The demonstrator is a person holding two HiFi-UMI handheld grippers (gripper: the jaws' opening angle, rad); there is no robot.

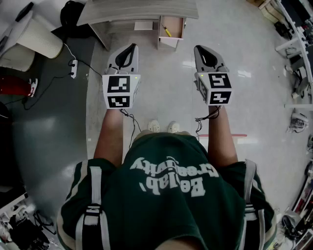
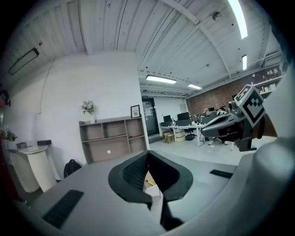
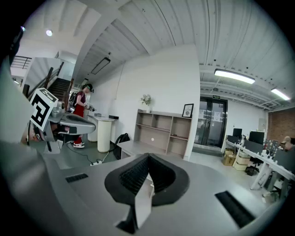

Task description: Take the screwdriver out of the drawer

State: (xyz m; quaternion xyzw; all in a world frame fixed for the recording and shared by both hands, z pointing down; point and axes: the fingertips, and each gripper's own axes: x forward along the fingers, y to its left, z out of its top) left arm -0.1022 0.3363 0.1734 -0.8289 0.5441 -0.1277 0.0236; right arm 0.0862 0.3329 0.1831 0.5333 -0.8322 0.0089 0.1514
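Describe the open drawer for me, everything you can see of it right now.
The drawer is pulled out from under the pale desk, straight ahead of the person. It looks like a small box, light wood inside, with a white front panel facing this way. A yellow screwdriver lies slanted on its bottom, toward the left side. Nothing else shows inside, and nothing reaches into it.

Head view steeply down, gripper views forward, both sharing drawer (image 1: pixel 176 27)
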